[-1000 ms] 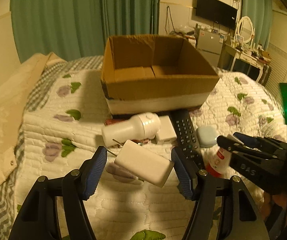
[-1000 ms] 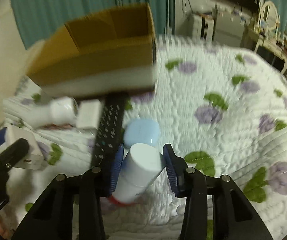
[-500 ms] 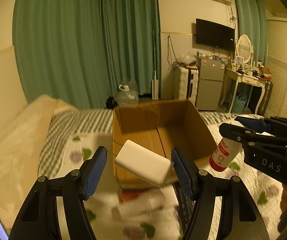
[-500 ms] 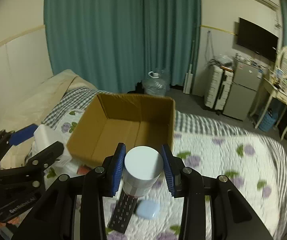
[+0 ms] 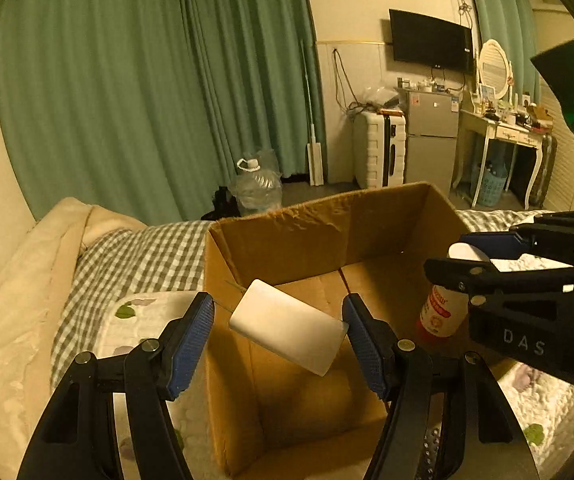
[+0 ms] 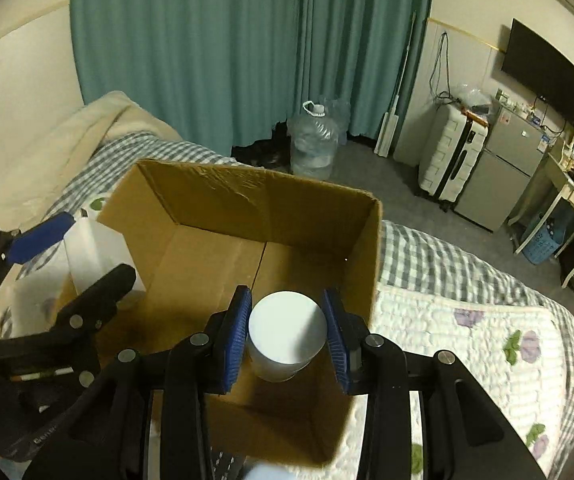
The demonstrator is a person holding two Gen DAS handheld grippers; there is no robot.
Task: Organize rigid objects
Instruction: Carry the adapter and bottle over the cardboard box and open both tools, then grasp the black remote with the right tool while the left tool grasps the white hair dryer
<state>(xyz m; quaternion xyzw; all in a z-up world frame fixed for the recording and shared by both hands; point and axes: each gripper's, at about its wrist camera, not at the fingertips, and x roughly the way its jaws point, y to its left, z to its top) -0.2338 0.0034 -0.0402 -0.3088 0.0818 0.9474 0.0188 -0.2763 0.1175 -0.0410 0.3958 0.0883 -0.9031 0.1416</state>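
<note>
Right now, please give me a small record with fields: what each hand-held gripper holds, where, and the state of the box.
left hand-held gripper: holds white flat block, tilted, above the box's left part
right hand-held gripper: shut on white bottle, red-labelled, above the box's right part
cardboard box: open on the bed, floor bare
bed quilt: floral, white
</note>
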